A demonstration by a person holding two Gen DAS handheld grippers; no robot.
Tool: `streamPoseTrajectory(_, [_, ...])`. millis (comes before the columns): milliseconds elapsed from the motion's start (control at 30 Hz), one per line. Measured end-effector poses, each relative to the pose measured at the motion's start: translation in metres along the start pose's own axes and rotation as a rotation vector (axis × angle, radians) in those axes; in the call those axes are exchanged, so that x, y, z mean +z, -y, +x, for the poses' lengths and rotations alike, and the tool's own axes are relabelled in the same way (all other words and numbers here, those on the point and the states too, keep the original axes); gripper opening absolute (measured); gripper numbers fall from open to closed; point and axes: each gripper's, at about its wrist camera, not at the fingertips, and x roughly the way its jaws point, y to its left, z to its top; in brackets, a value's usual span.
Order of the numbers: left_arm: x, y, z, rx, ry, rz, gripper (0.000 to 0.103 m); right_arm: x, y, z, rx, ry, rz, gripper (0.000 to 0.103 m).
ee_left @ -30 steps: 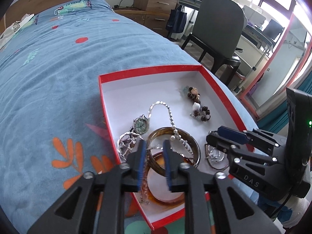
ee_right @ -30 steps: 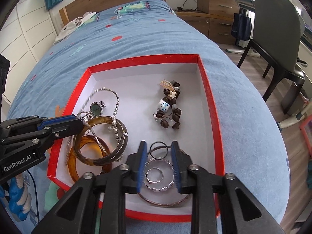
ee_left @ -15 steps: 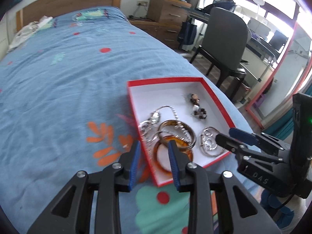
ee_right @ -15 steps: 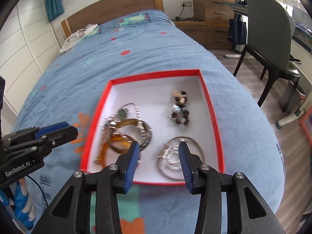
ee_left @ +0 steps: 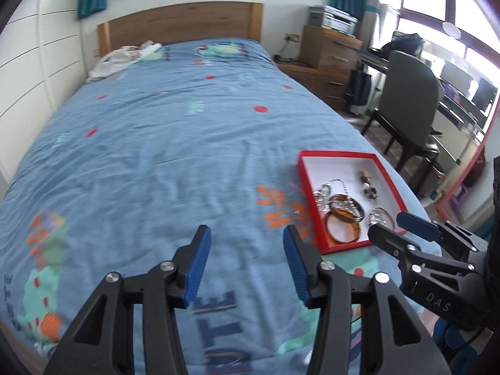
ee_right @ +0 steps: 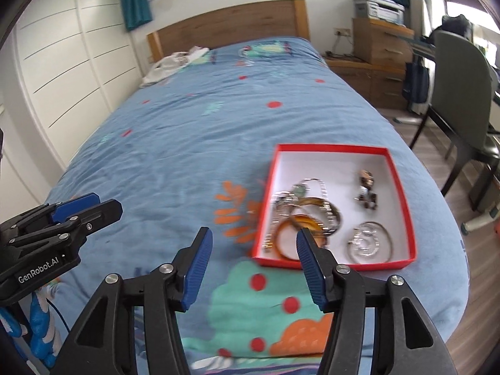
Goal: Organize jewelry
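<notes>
My left gripper [ee_left: 245, 264] sits at the bottom centre of its view, blue pads spread wide, nothing between them, only bedspread [ee_left: 162, 162] under it. My right gripper [ee_right: 251, 267] is the same: jaws wide apart, empty, low in its frame, its right pad overlapping the near rim of the red box [ee_right: 331, 264] in the picture, though I judge it's above and short of it, not touching. The box lies right of centre in the right view and at the right edge in the left view, near the bed's side edge. Inside, lower left: amber bangles [ee_right: 300, 234] stacked with a silver chain [ee_right: 323, 193] and a watch [ee_right: 301, 191] draped over and tangled into them. Lower right: thin silver hoops and rings [ee_right: 368, 242] in a pile. Upper right: dark bead bracelet [ee_right: 367, 192], apart from the rest. Everything looks to be in the box, so the task reads as close to finished. Risks: reaching back in and pinching a bangle would likely drag the chain and watch along. A push on the light box could slide it on the soft cover toward the drop to the floor [ee_right: 468, 322]. Thin rings are easy to miss or flick out. Further up, a chair [ee_right: 462, 93] at right and headboard [ee_right: 228, 25] at top centre, both well apart, no hazard.
</notes>
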Motion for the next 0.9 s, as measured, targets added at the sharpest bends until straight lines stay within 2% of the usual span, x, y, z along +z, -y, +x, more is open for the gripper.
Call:
streamPoseTrajectory(367, [-0.023, -0.057, -0.059, 0.115, 0.066, -0.05, 0.056, -0.01, -0.056, -0.034, 0.049, 0.039, -0.038, 0.067])
streamPoseTrajectory(500, [-0.031, -0.068, -0.064, 0.136, 0.062, -0.054, 0.058, -0.015, -0.066, -0.04, 0.048, 0.047, -0.036, 0.079])
streamPoseTrajectory(633, [-0.04, -0.076, -0.068, 0.157, 0.067, -0.058, 0.058, -0.019, -0.073, -0.043, 0.029, 0.045, -0.038, 0.086])
streamPoseTrajectory(800, [-0.047, -0.084, -0.072, 0.191, 0.089, -0.063, 0.058, -0.025, -0.076, -0.048, -0.007, 0.054, -0.032, 0.103])
streamPoseTrajectory(900, [-0.048, -0.086, -0.076, 0.218, 0.11, -0.059, 0.058, -0.028, -0.075, -0.048, -0.03, 0.051, -0.027, 0.102])
